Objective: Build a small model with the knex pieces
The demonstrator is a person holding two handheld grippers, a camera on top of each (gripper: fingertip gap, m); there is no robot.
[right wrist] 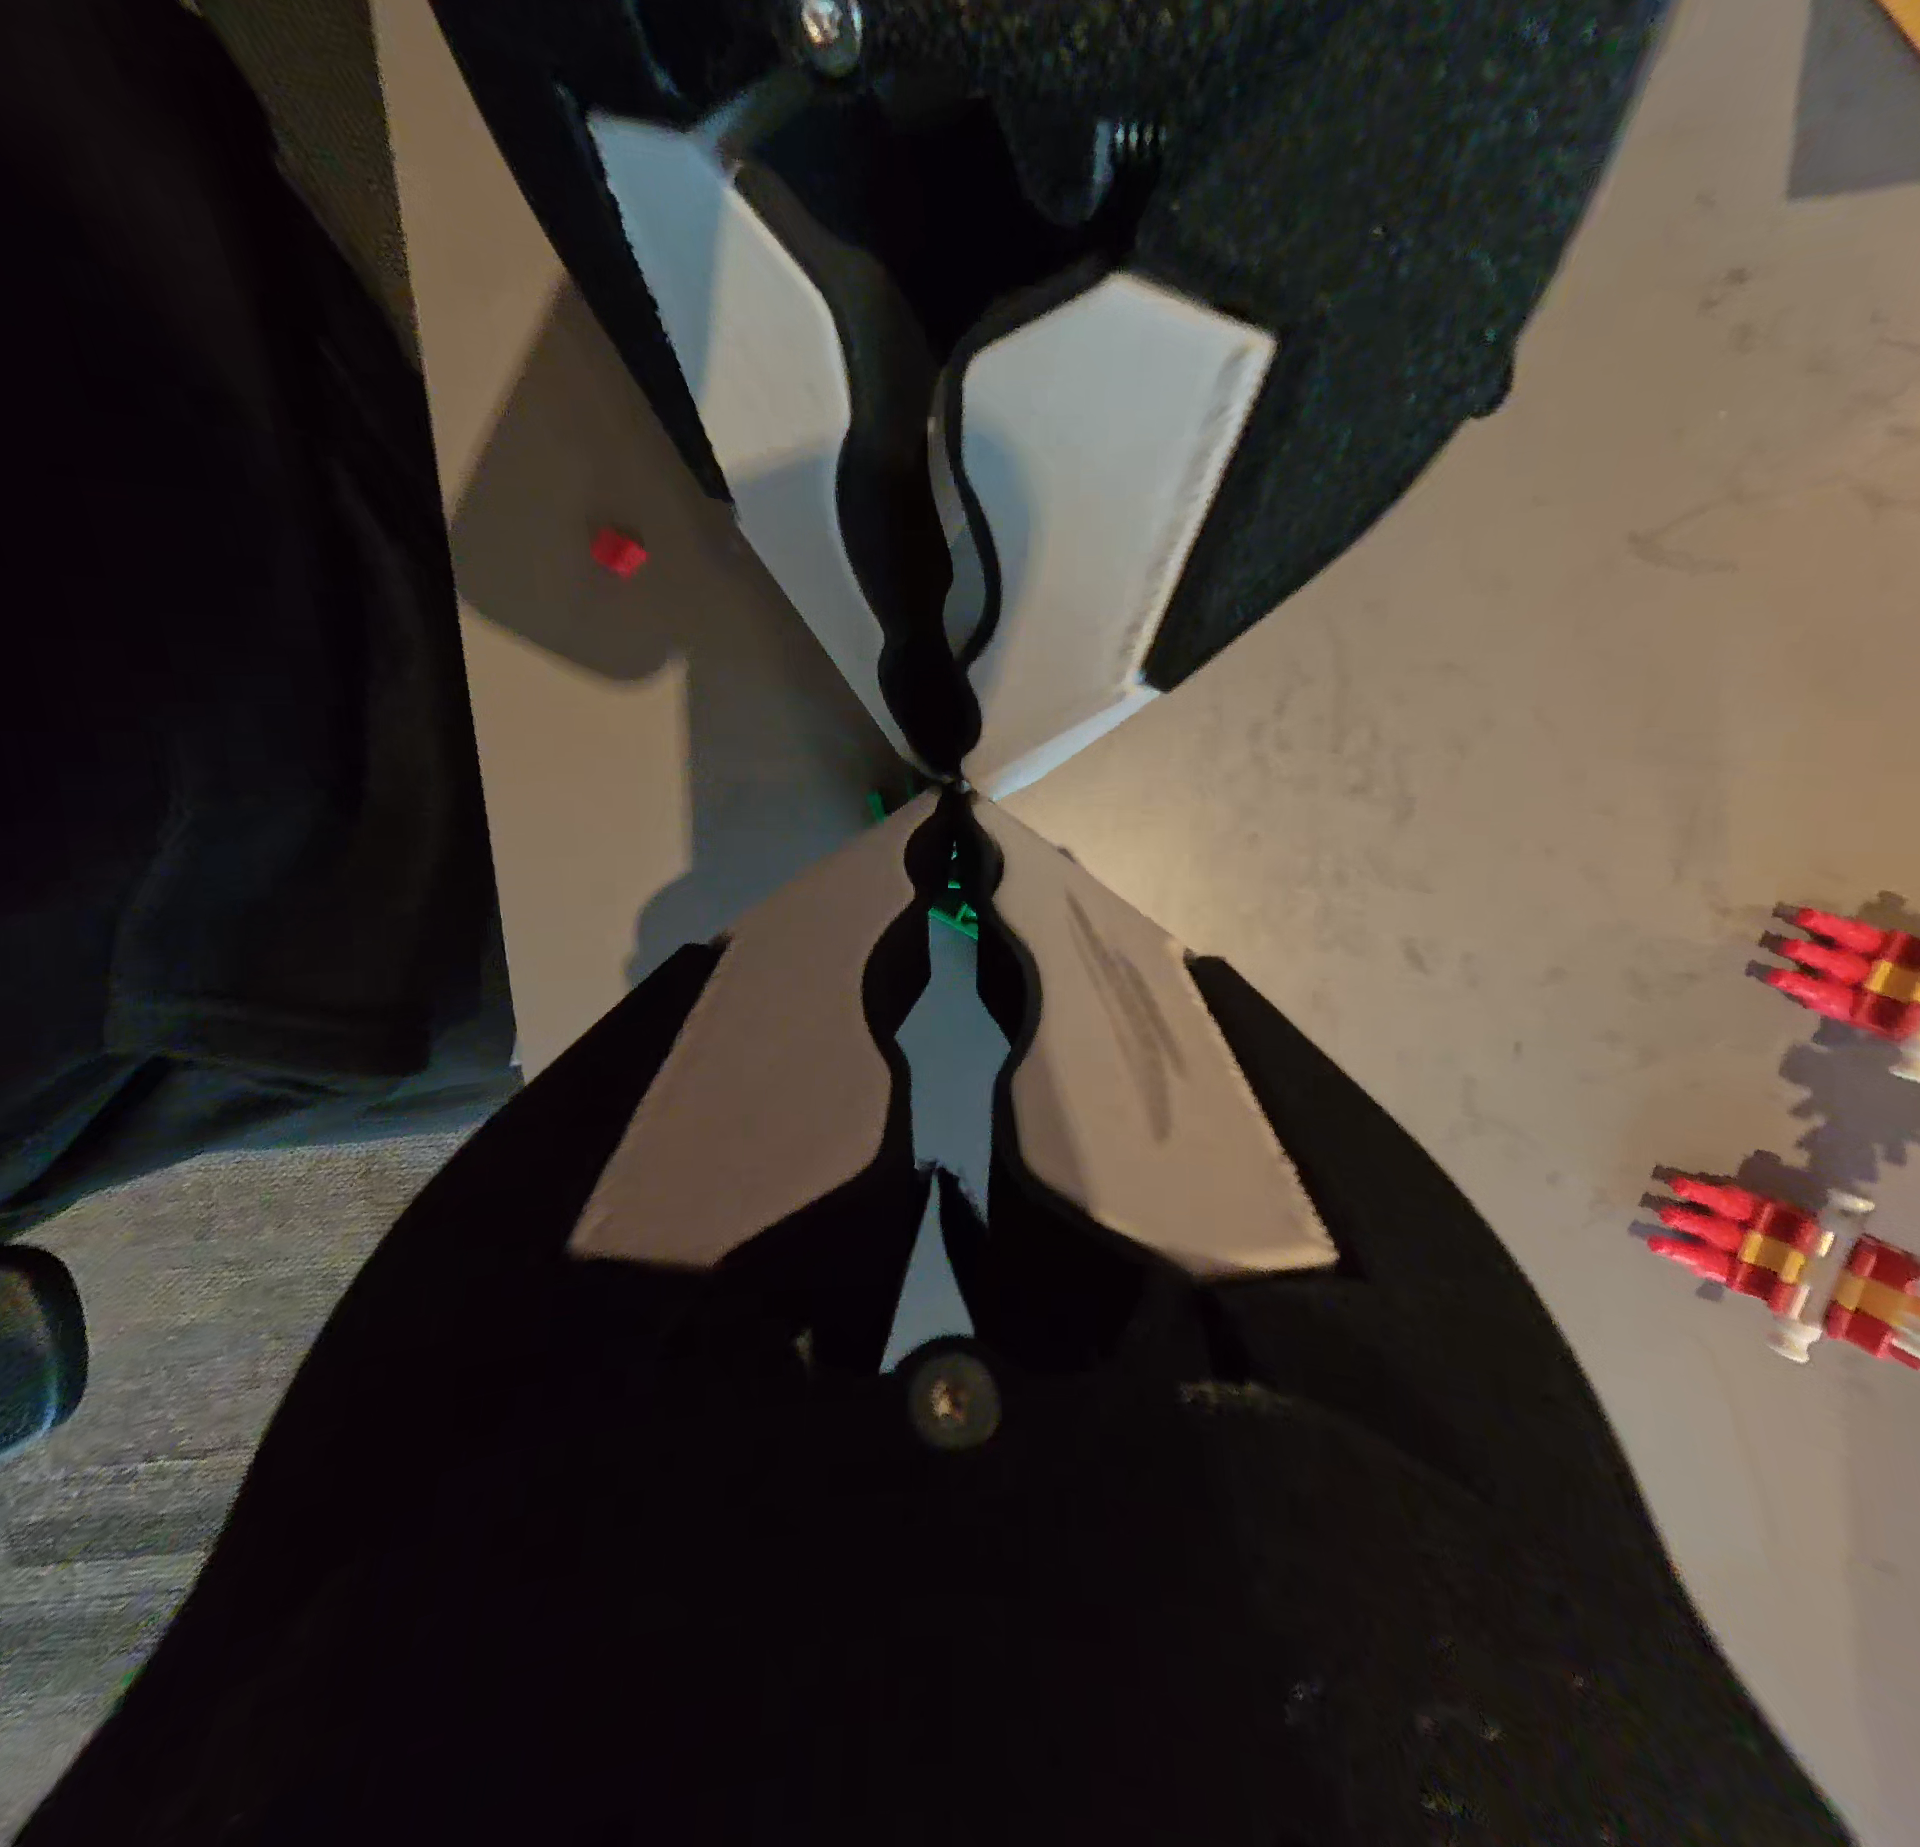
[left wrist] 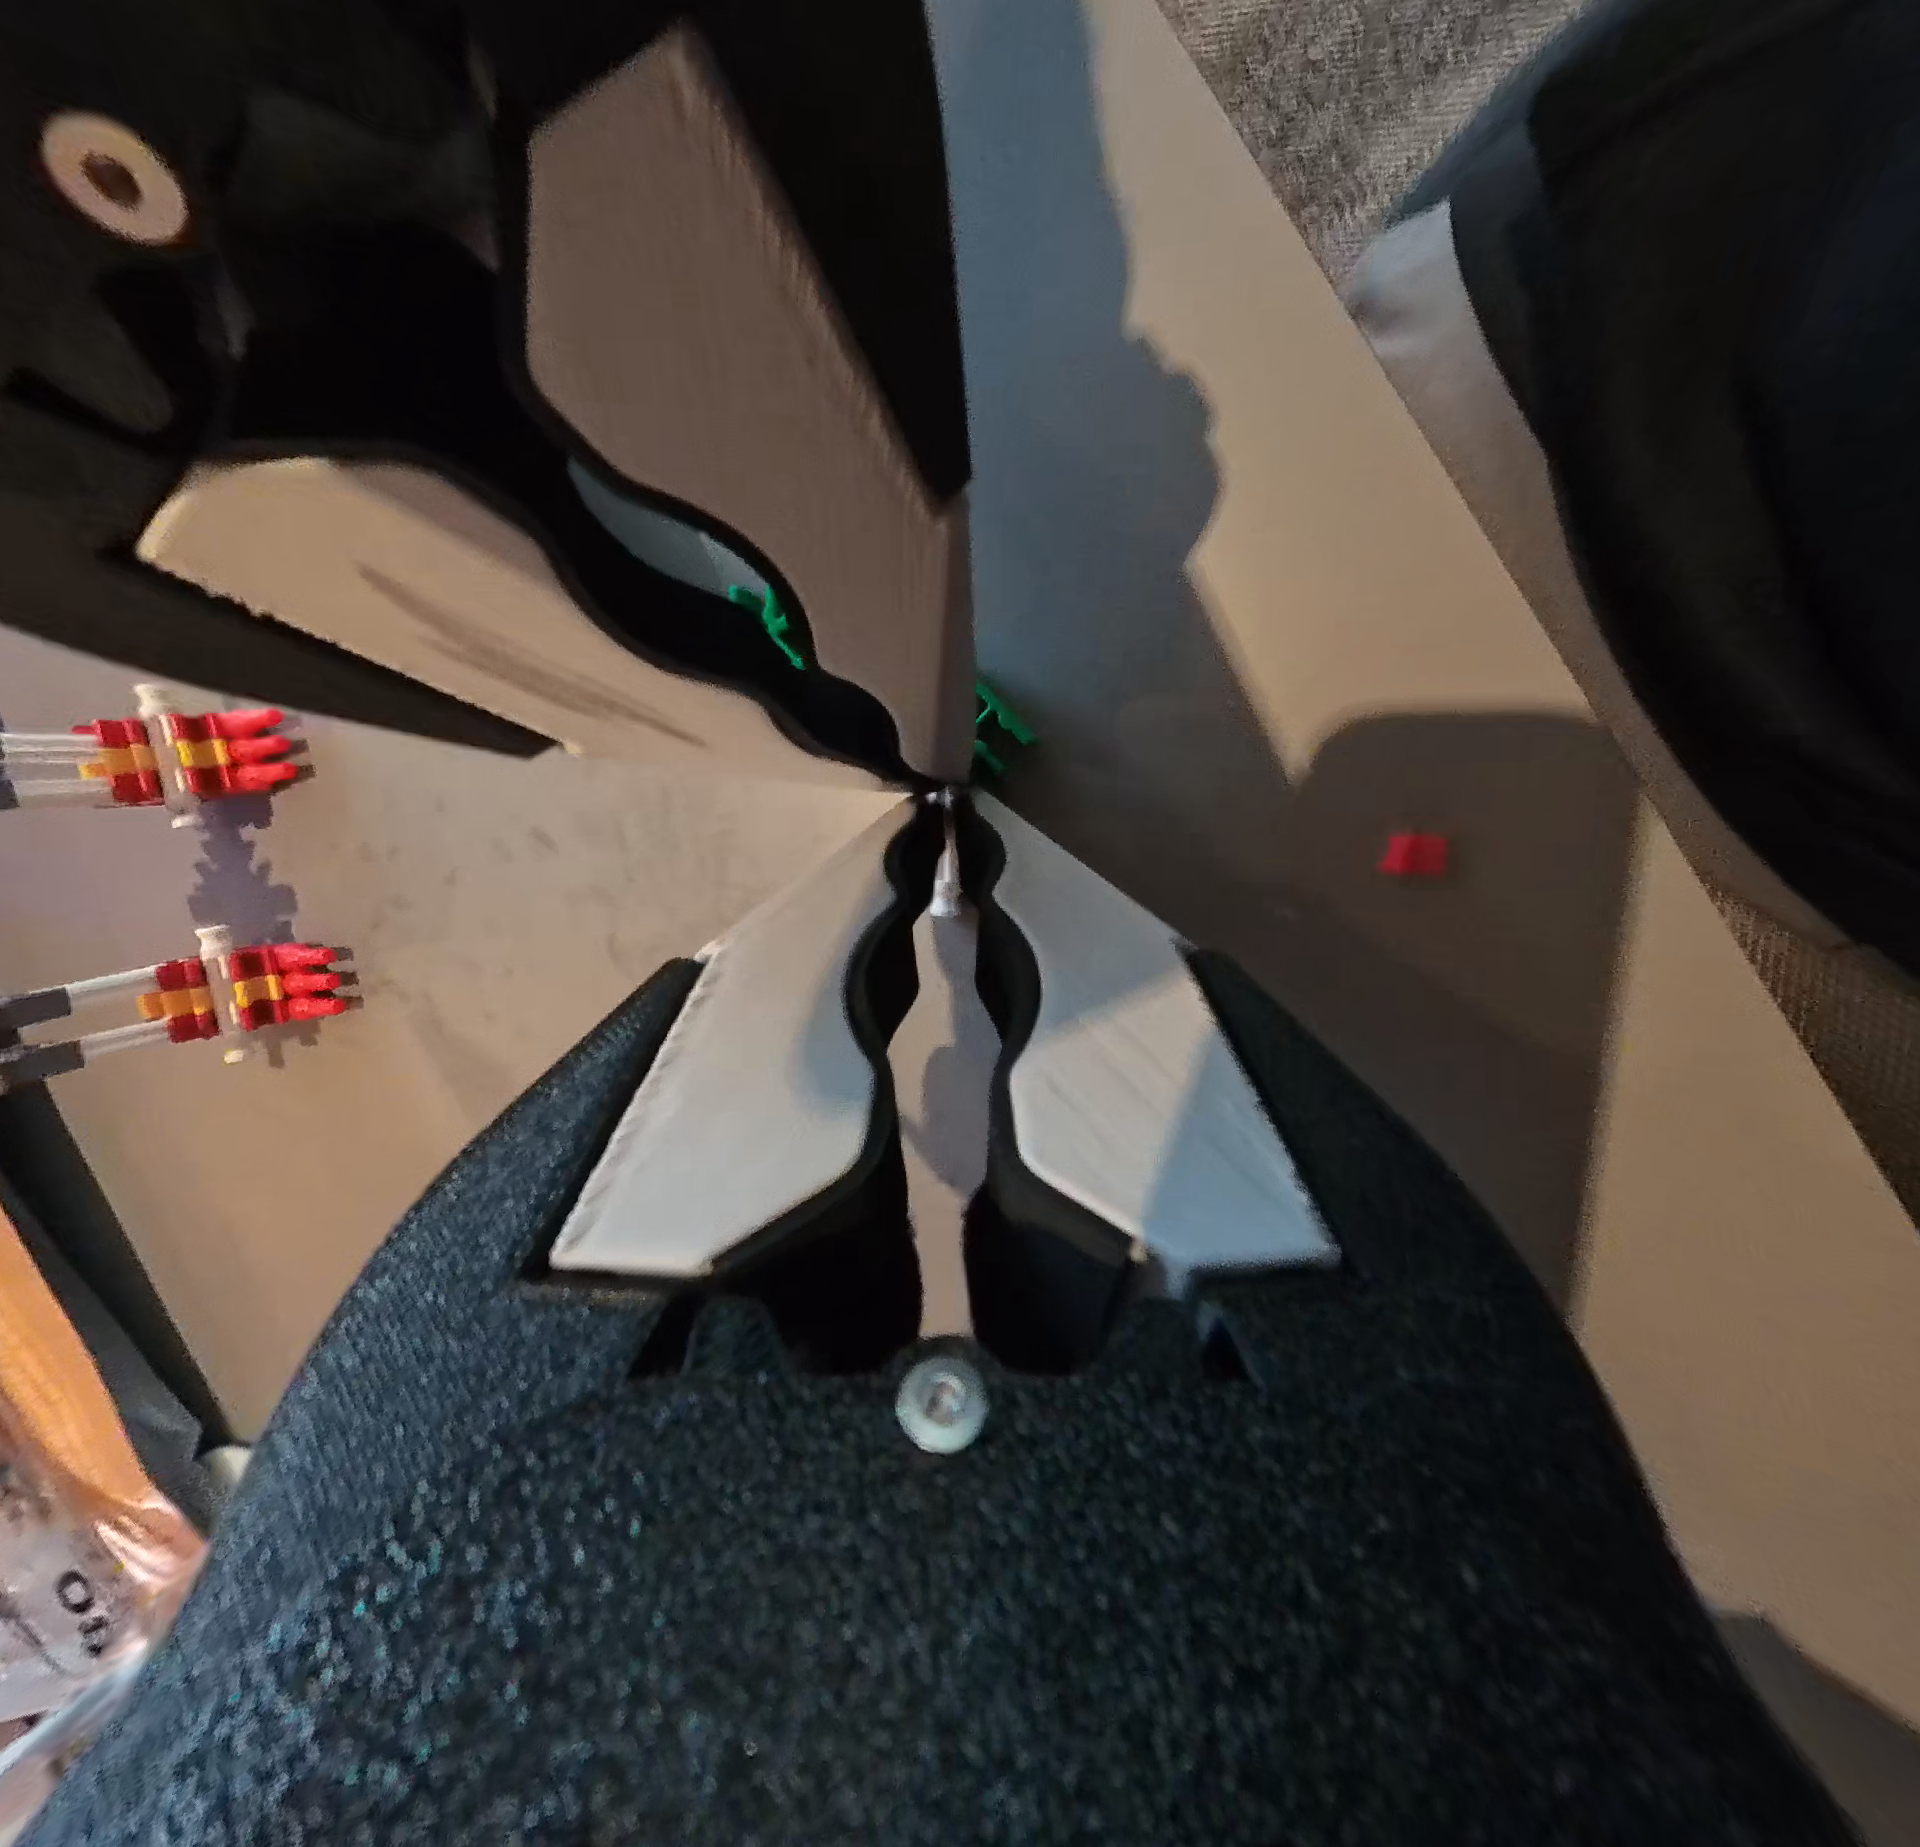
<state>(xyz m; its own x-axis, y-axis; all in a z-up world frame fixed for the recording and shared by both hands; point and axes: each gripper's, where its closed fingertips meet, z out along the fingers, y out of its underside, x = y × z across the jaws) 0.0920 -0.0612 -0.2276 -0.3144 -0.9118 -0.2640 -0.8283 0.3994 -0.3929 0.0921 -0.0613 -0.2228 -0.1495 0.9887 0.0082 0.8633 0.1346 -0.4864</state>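
Note:
My left gripper (left wrist: pixel 943 823) is shut on a small white pin-like piece (left wrist: pixel 945 878) that stands between its black pads. My right gripper (right wrist: pixel 954 812) is shut on a small green toothed piece (right wrist: pixel 951 909). The two grippers meet tip to tip just above the beige table (left wrist: pixel 520 862). In the left wrist view the right gripper (left wrist: pixel 928 771) comes in from the upper left, with the green piece (left wrist: pixel 1000 729) showing beside its tip. In the right wrist view the left gripper (right wrist: pixel 940 758) comes in from above. Whether the white and green pieces touch is hidden.
A small red brick (left wrist: pixel 1413 854) (right wrist: pixel 618 554) lies on the table near its edge. Two red, yellow and white brick assemblies (left wrist: pixel 197 753) (left wrist: pixel 260 987) (right wrist: pixel 1860 966) (right wrist: pixel 1766 1257) lie to the side. A person's dark clothing (right wrist: pixel 208 550) and grey carpet (left wrist: pixel 1299 52) lie beyond the table edge. My left and right fingertips are right by each other.

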